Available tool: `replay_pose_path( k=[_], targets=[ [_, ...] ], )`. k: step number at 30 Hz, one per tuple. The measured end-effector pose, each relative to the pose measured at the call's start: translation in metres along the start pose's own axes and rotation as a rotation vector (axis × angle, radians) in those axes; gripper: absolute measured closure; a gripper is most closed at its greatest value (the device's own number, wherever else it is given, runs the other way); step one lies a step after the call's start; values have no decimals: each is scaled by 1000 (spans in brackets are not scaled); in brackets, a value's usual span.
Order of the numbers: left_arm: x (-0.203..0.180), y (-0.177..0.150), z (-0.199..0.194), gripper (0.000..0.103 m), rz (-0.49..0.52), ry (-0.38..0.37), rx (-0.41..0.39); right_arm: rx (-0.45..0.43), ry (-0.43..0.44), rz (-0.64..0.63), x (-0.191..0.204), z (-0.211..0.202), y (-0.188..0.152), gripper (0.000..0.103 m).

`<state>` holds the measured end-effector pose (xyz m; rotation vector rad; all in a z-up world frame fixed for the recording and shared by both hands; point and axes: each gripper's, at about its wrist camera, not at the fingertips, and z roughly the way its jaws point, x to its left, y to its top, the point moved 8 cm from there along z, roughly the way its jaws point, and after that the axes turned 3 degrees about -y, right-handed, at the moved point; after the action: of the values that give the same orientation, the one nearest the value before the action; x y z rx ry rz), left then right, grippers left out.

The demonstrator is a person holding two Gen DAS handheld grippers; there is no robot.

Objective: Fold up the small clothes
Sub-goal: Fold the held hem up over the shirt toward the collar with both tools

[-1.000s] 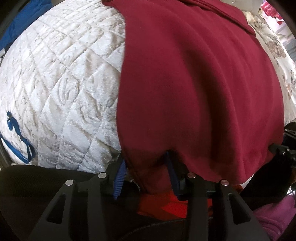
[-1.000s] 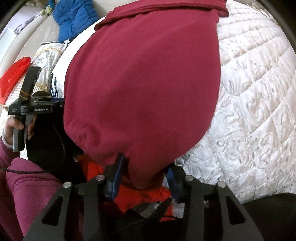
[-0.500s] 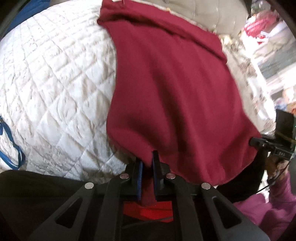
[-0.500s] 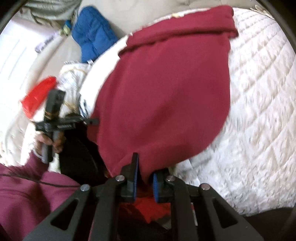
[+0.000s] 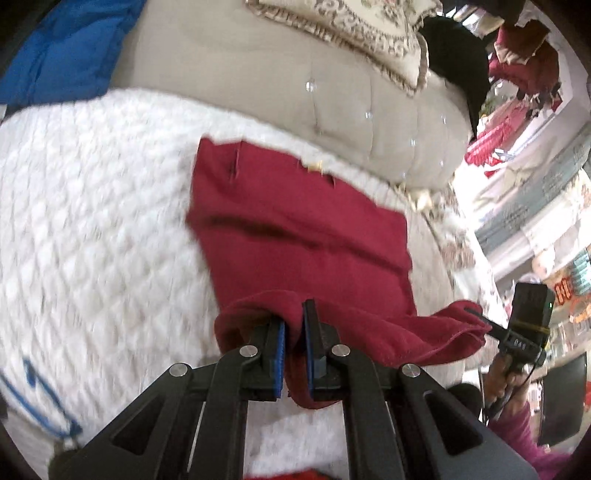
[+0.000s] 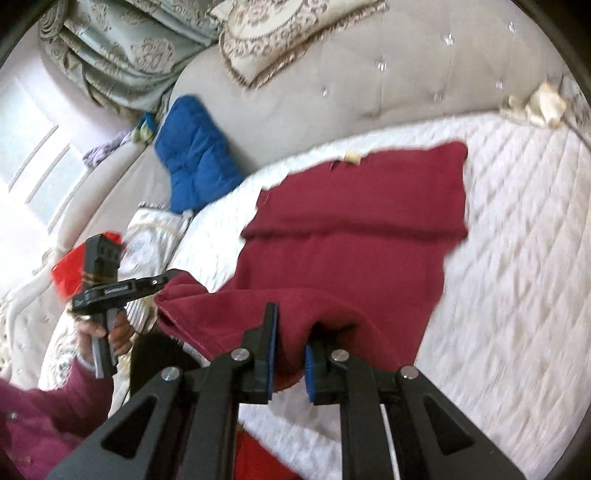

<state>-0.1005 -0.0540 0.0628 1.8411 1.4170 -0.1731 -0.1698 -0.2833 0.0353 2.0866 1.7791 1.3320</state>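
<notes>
A dark red garment point(image 5: 295, 221) lies on the white quilted bed point(image 5: 92, 240), its far end folded near the headboard. My left gripper point(image 5: 293, 332) is shut on the near left corner of its hem and holds it lifted off the bed. My right gripper point(image 6: 290, 328) is shut on the near right corner of the same garment point(image 6: 351, 229), also lifted. Each gripper shows in the other's view: the right one point(image 5: 480, 317) at the right, the left one point(image 6: 162, 282) at the left. The near hem hangs between them.
A padded beige headboard point(image 5: 314, 74) with patterned cushions point(image 6: 288, 33) stands behind the bed. A blue padded jacket point(image 6: 195, 155) lies at the bed's far left. A red item point(image 6: 70, 269) lies beyond the left gripper. A red piece point(image 6: 258, 458) lies below my grippers.
Both grippers closed on the garment's near hem, then lifted it and carried it forward toward the headboard. The garment now looks shorter, with its near part raised off the bed.
</notes>
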Motion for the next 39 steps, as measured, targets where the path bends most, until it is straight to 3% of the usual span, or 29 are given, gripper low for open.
replay_pose_path(
  k=[6, 15, 24, 39],
  targets=[
    [1, 36, 16, 103, 23, 75, -83, -28, -64, 25, -22, 17, 32, 91],
    [22, 80, 33, 103, -35, 95, -136, -68, -166, 22, -39, 45, 64, 91],
    [31, 117, 64, 103, -31, 139, -129, -77, -265, 10, -64, 71, 100, 91],
    [49, 156, 116, 103, -20, 203, -109, -66, -306, 108, -116, 122, 139, 91]
  ],
)
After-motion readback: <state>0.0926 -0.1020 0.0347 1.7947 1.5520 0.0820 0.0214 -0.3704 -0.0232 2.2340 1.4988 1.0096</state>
